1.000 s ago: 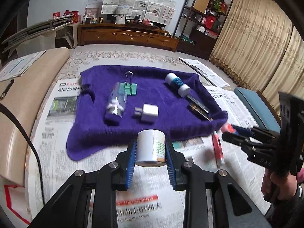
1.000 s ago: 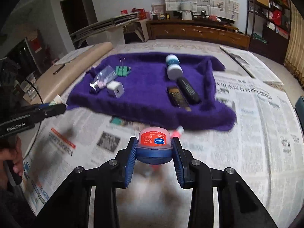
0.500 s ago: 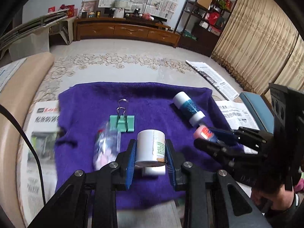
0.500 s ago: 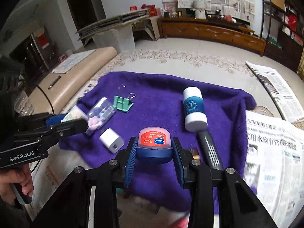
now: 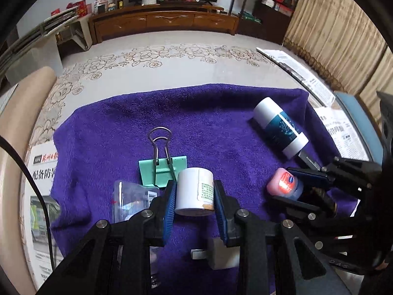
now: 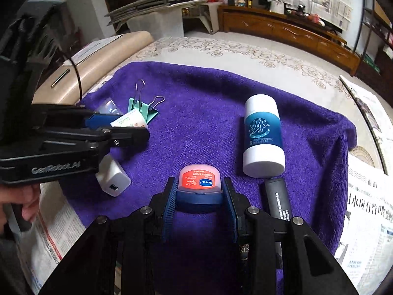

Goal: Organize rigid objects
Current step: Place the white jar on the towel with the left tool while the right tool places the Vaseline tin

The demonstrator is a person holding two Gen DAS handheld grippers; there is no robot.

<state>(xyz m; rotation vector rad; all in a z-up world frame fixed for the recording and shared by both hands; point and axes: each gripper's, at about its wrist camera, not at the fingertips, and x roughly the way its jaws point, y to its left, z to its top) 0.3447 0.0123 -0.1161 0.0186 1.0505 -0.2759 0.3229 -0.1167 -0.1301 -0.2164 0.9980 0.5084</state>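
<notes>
Over the purple towel [image 5: 211,113], both grippers hang with something in them. Going left to right, the left gripper [image 5: 195,196] is squeezed tight on a small white bottle [image 5: 194,190], which lies on its side between the blue pads, its long way pointing ahead toward 12 o'clock. Just past it at 11 o'clock lies the green binder clip [image 5: 162,169], and at 9 o'clock a clear plastic bottle [image 5: 132,196] rests on the cloth. A white plug [image 6: 113,175] sits on the towel under this gripper. The right gripper [image 6: 199,191] is clamped on a little pink jar with a blue lid [image 6: 199,180], held above the towel. From it, the big white and blue bottle [image 6: 262,135] lies at 1 o'clock, with its long way running from near to far. A black stick [image 6: 277,199] lies at 3 o'clock, very near. I think each thing needs a free spot on the towel; the open purple patch at 12 o'clock is nearest the right gripper.
</notes>
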